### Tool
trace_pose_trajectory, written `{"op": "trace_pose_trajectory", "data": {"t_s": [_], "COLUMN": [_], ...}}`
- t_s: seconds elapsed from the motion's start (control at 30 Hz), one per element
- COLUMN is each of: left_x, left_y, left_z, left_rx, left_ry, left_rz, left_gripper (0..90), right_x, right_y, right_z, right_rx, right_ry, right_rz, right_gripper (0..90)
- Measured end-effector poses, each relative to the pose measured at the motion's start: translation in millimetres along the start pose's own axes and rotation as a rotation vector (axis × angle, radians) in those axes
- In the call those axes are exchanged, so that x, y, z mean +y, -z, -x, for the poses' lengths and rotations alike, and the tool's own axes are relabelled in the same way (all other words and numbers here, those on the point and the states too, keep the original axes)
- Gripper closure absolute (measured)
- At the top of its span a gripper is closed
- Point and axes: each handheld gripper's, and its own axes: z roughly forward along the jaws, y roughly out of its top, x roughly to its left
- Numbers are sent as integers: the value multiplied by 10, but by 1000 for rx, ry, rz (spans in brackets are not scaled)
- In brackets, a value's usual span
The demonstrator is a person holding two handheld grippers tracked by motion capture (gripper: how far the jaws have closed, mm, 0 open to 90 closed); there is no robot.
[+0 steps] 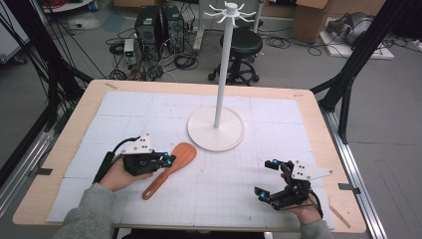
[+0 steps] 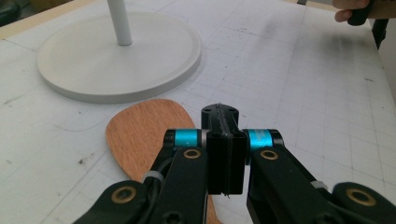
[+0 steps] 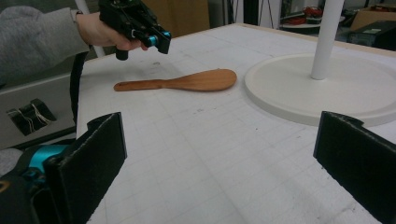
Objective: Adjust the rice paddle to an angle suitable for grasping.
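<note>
A wooden spatula [image 1: 171, 167] lies flat on the white gridded mat, blade toward the stand. My left gripper [image 1: 169, 160] hovers just over its neck, jaws pressed together with nothing between them. In the left gripper view the shut left gripper [image 2: 224, 140] hangs above the spatula's blade [image 2: 140, 135]. My right gripper [image 1: 264, 179] stands open near the table's front right, empty. From the right gripper view, the open right gripper [image 3: 224, 163] faces the spatula [image 3: 187, 81], and the left gripper [image 3: 161, 39] floats clear above and behind the handle.
A white hook stand [image 1: 215, 128] with a round base and tall pole rises at the mat's middle back, its base [image 2: 116, 60] close to the spatula's blade. Beyond the table's far edge are a black stool [image 1: 240, 47], computer cases [image 1: 159, 25] and floor cables.
</note>
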Motion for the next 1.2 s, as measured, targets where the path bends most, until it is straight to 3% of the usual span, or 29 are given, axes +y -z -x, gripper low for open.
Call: {"op": "trace_pose_trajectory", "data": {"t_s": [0.2, 0.3, 0.4, 0.5, 0.53, 0.7, 0.77, 0.8, 0.97, 1.03, 1.1, 1.2], "left_x": [29, 55, 132, 179, 217, 225, 206, 167, 130, 107, 96, 93], "left_y": [-165, -280, -454, -530, -610, -786, -813, -861, -930, -960, -963, -964], "left_z": [-29, -31, -12, -6, 2, -18, -32, -61, -72, -78, -92, -97], "left_rx": [3, 8, 1, -6, -12, -19, -13, -4, -8, 12, 12, 45], "left_ry": [6, 11, -7, -4, -15, -20, -13, -5, -1, -8, -5, -14], "left_rz": [-27, -68, -105, -99, -118, -153, -161, -188, -198, -229, -235, -247], "left_gripper": [896, 896, 896, 896, 896, 896, 896, 895, 896, 896, 896, 896], "right_x": [-1, -1, -2, -2, -2, 0, 0, 0, -3, -5, -7, -9], "right_y": [1, 2, 1, 1, 1, 6, 8, 7, -4, -9, -13, -17], "right_z": [-2, 0, -1, -1, 0, 2, 1, 4, 6, 7, 6, 2], "right_rx": [3, 4, 4, 6, 6, 10, 10, 11, 15, 12, 15, 17], "right_ry": [-3, -4, -4, -4, -4, -5, -7, -6, -7, -8, -5, -9], "right_rz": [-2, -1, -3, -3, -3, -1, -3, -1, -4, -10, -11, -17], "right_gripper": [11, 11, 11, 11, 11, 11, 11, 11, 11, 11, 11, 11]}}
